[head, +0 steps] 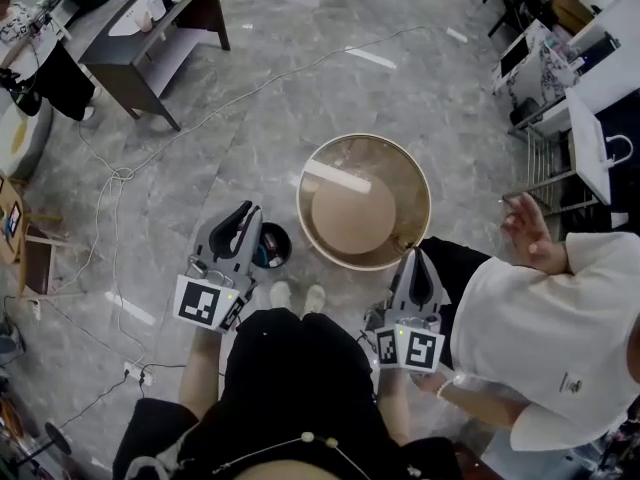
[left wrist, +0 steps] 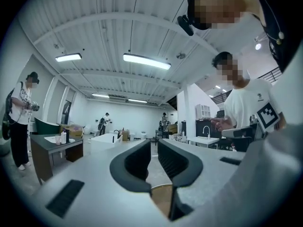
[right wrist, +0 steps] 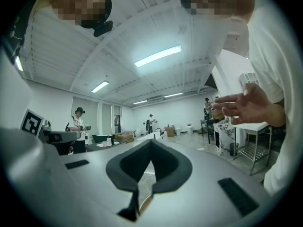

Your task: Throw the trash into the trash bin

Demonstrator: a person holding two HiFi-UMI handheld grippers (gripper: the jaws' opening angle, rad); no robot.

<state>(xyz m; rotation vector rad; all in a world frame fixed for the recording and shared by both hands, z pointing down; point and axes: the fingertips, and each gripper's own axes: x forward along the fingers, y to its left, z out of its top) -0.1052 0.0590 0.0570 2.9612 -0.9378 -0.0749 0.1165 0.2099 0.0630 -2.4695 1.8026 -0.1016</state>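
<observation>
1. The bin (head: 395, 168) is seen on the grey floor (head: 250, 98), round and open-topped, straight ahead of the wearer and between the two grippers.
2. A white strip (head: 336, 176) is seen lying inside the bin. What it is cannot be told.
3. The left gripper (head: 243, 218) is held level, just left of the bin. Its jaws are parted by a narrow gap, and nothing is gripped between them.
4. The right gripper (head: 415, 260) is held level by the bin's near right rim. Its jaws are closed tip to tip, and nothing is gripped.
5. A small black pot (head: 272, 246) is set on the floor between the left gripper and the bin, just beside both. Its contents cannot be made out.
6. A person (head: 540, 318) in a white shirt is seen at the right. One hand (head: 528, 230) is raised and open, near the bin but not touching it.
7. A dark table (head: 150, 28) is placed well away at the upper left, and a cable (head: 115, 173) is trailed across the floor.
</observation>
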